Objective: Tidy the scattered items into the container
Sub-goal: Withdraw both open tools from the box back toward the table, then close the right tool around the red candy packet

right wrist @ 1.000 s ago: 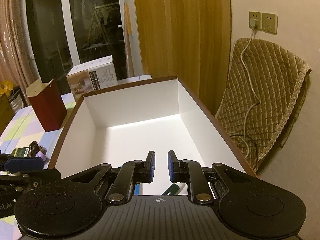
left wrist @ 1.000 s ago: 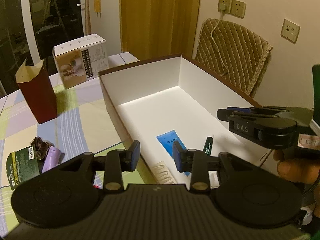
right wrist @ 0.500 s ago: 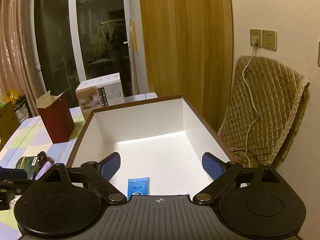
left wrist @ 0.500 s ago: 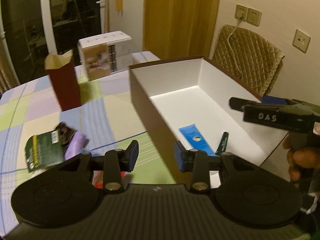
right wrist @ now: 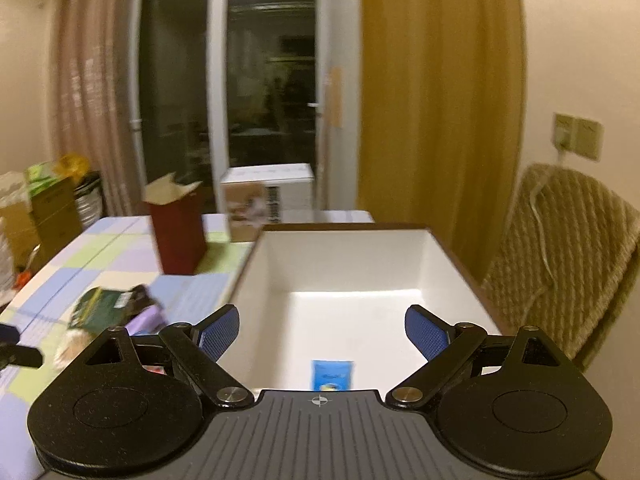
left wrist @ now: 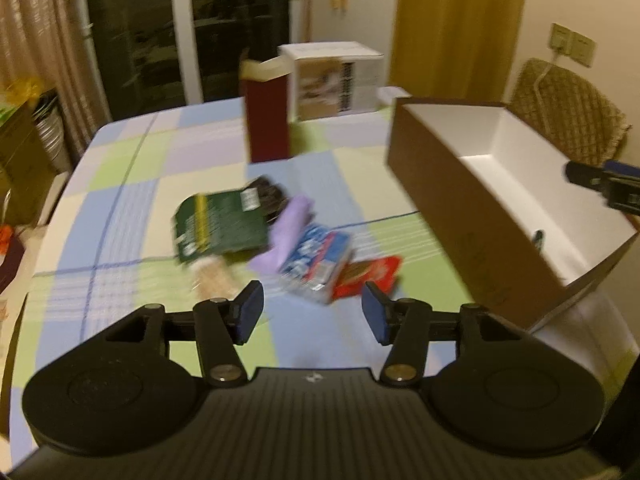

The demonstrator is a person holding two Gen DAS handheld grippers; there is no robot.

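1. Your left gripper (left wrist: 312, 318) hangs over the checked tablecloth (left wrist: 120, 208) with the scattered pile straight ahead: green packet (left wrist: 222, 226), purple tube (left wrist: 290, 232), blue-and-white pack (left wrist: 316, 262) and red packet (left wrist: 368, 276), the last two nearest your fingertips.
2. The purple tube's long axis runs away from you, leaning right.
3. Both tools are empty: the left jaws stand wide apart, and the right gripper (right wrist: 322, 332) is spread wider still.
4. The right one sits over the white-lined box (right wrist: 452, 264) (a blue sachet (right wrist: 332, 374) already inside), so the left is nearer the pile.
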